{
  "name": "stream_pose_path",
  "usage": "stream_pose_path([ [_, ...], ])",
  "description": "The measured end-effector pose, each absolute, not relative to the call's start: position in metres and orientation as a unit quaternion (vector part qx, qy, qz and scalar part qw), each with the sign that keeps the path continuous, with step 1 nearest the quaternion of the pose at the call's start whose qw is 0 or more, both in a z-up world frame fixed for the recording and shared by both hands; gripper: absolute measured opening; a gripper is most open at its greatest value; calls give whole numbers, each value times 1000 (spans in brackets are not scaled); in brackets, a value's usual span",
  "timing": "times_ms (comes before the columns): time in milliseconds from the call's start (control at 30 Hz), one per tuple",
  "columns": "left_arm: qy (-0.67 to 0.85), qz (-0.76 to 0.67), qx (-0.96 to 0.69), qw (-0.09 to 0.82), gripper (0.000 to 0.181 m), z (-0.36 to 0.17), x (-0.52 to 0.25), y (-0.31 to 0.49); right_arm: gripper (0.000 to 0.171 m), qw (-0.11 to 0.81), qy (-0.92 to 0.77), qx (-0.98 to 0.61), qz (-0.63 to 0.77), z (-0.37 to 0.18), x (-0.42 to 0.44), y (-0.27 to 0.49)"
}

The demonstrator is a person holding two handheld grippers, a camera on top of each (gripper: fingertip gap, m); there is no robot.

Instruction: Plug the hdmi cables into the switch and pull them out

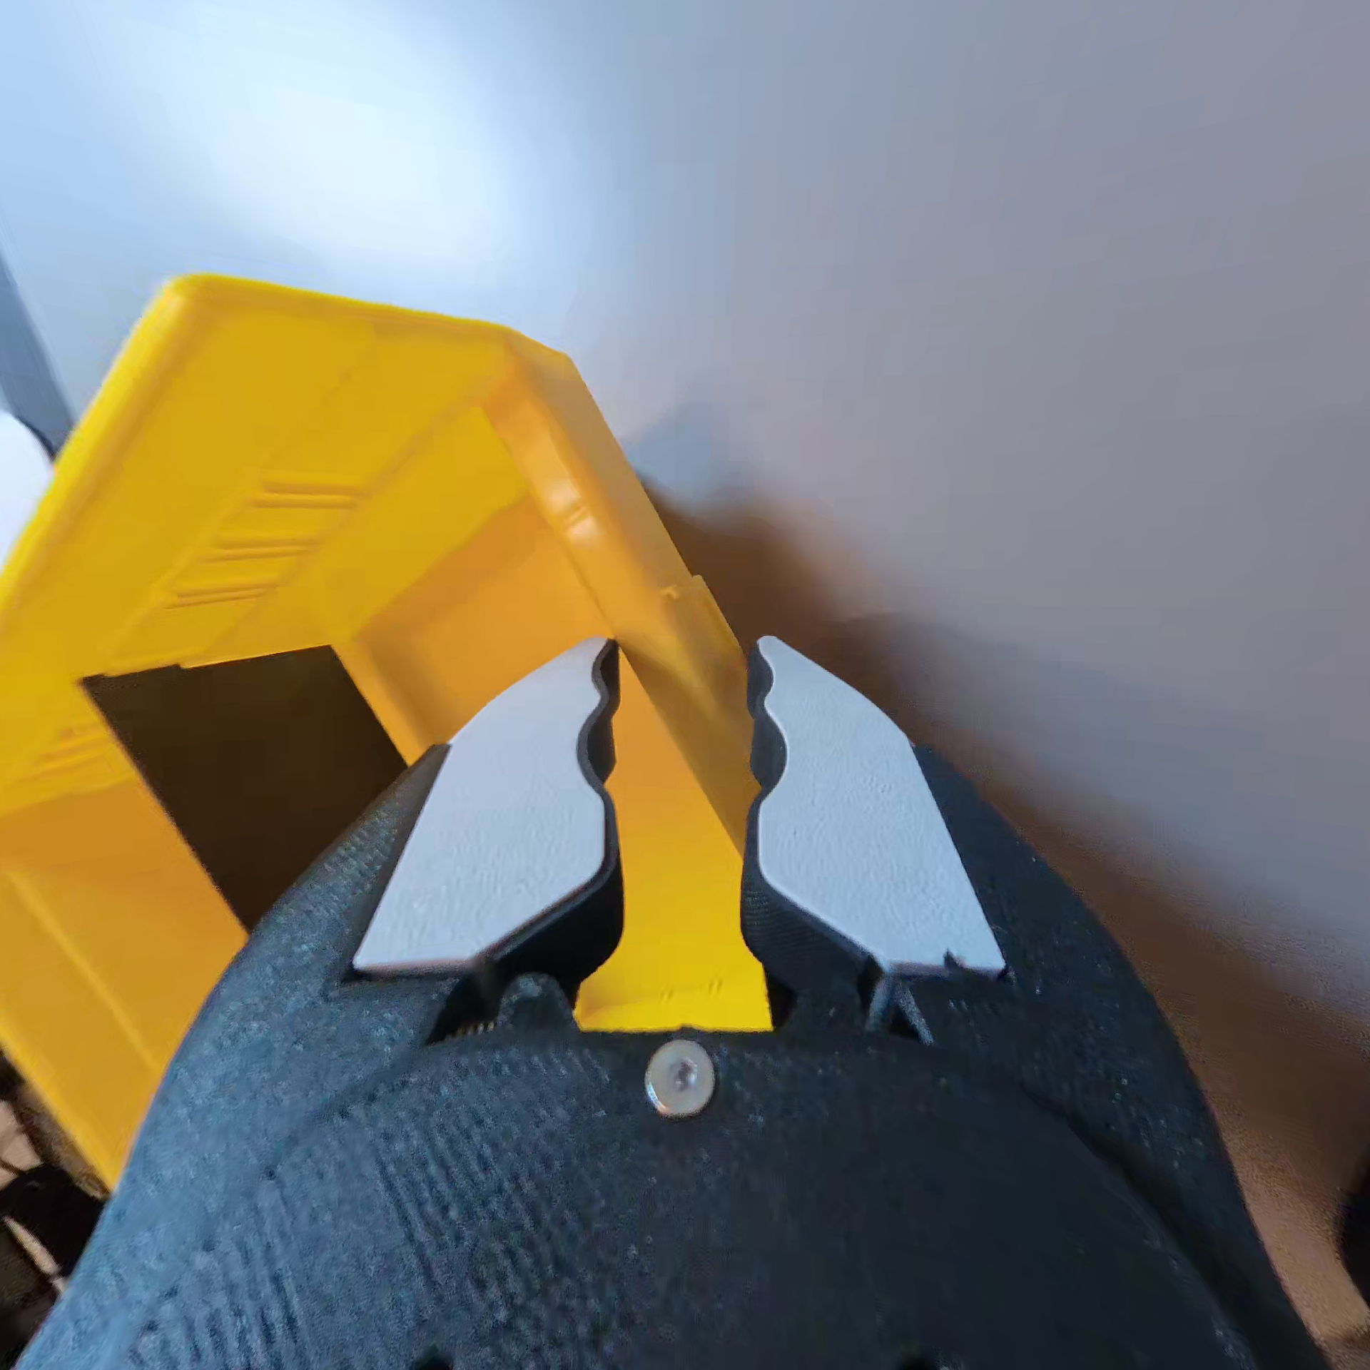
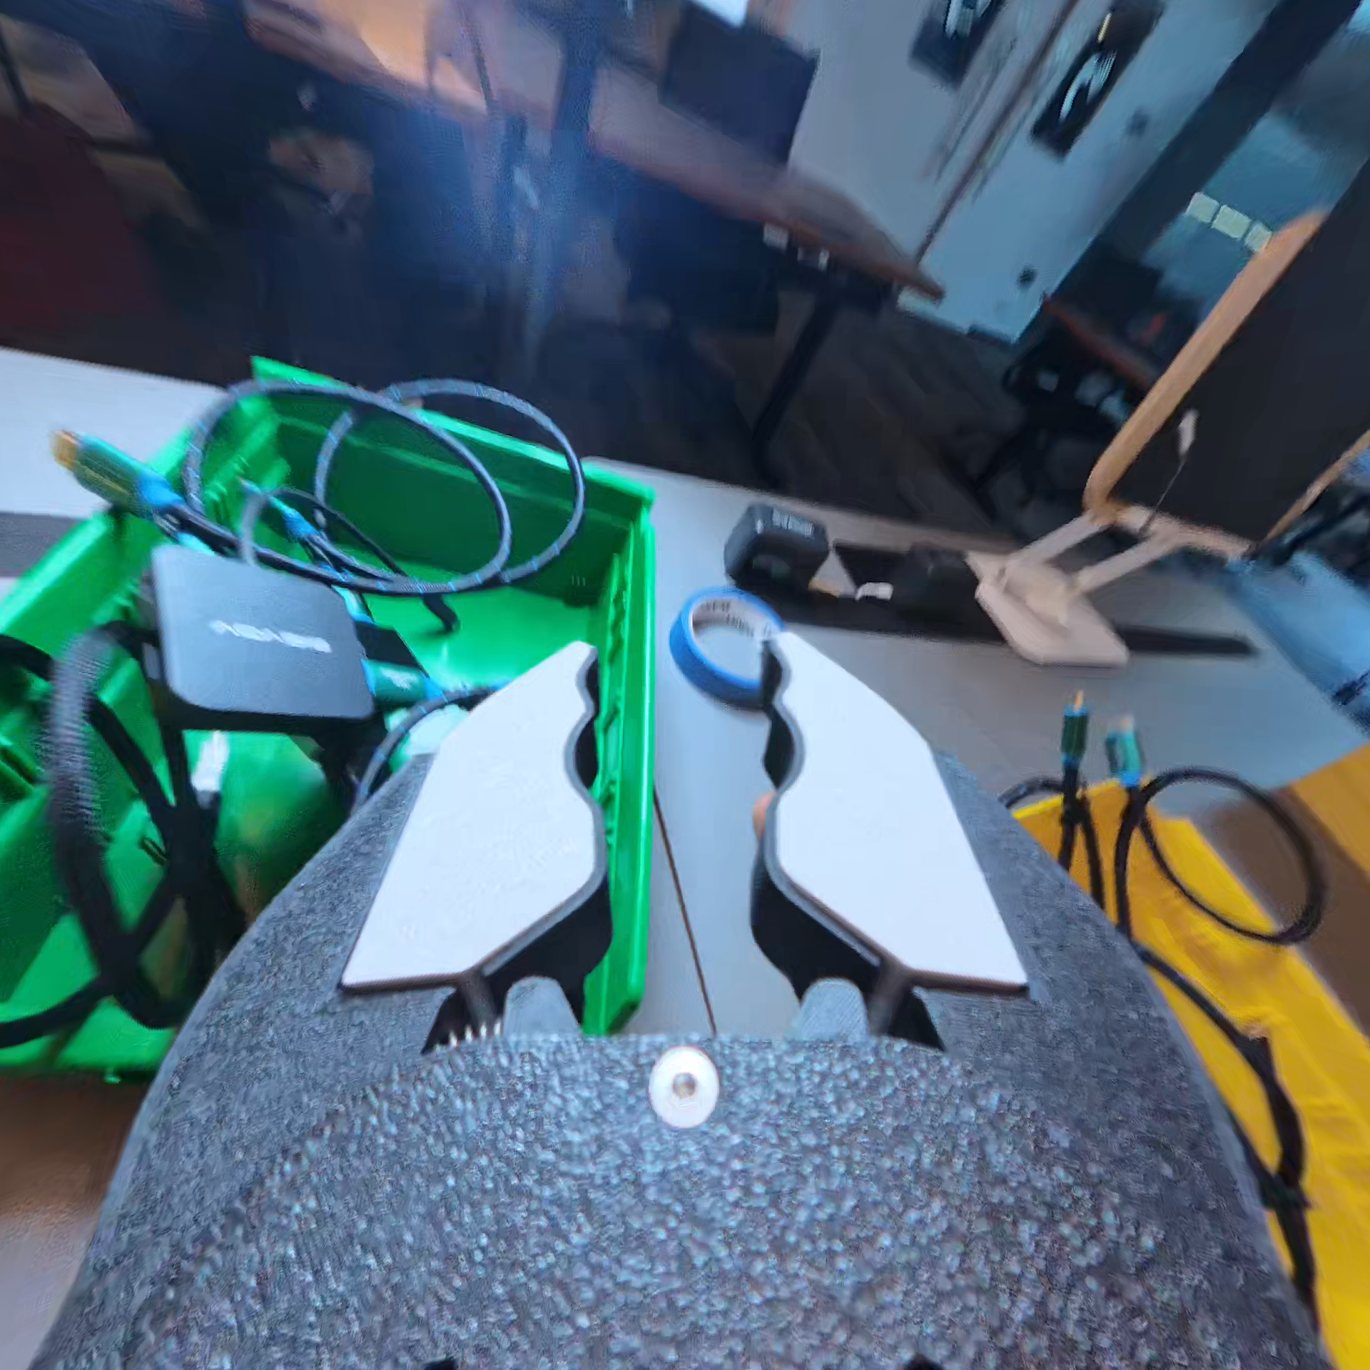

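In the right wrist view, a black switch box (image 2: 256, 637) lies in a green bin (image 2: 630, 741) at the left, among coiled black HDMI cables (image 2: 415, 489). One blue-collared plug (image 2: 111, 467) sticks out over the bin's far left rim. Two more HDMI plugs (image 2: 1075, 734) stand up from a yellow bin (image 2: 1223, 964) at the right. My right gripper (image 2: 682, 652) is open and empty, over the table beside the green bin's right wall. My left gripper (image 1: 678, 652) is open and straddles the right wall of a yellow bin (image 1: 311, 460). No cable shows in that view.
A blue tape roll (image 2: 723, 645) lies on the grey table (image 2: 704, 852) just past my right fingertips. A black adapter (image 2: 775, 545) and a wooden stand (image 2: 1067, 600) sit farther back. A white wall (image 1: 964, 296) is behind the yellow bin. Measured from the fingertips, the blue-collared plug (image 2: 111, 467) is 20 cm or so from the right gripper and 40 cm from the left.
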State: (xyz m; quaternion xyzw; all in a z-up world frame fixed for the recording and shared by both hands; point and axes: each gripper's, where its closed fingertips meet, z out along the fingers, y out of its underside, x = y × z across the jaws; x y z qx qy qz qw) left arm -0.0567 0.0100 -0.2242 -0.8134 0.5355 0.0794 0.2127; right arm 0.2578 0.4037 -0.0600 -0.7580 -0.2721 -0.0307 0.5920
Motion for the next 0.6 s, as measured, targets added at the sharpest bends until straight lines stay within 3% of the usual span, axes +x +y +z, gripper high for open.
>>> stream_pose_path([
  [67, 533, 107, -804, 242, 35, -214, -52, 21, 61, 528, -260, -808, -15, -99, 274, 416],
  [133, 516, 130, -805, 262, 40, -201, -58, 27, 62, 456, -272, -848, 14, -143, 275, 419],
  [200, 499, 124, -802, 304, 41, -183, -59, 28, 30, 384, -309, -869, 46, -184, 265, 411],
  [233, 485, 117, -800, 332, 40, -171, -59, 30, 11, 397, -310, -863, 29, -186, 267, 415],
  [300, 450, 109, -792, 397, 35, -141, -58, 35, 9, 363, -308, -873, 100, -186, 253, 403],
  [467, 364, -15, -767, 528, 31, -94, -9, 48, 7, 326, -374, -862, 106, -187, 228, 381],
  [600, 315, -43, -795, 517, 37, -111, 29, 77, 7, 287, -431, -844, 138, -187, 199, 354],
])
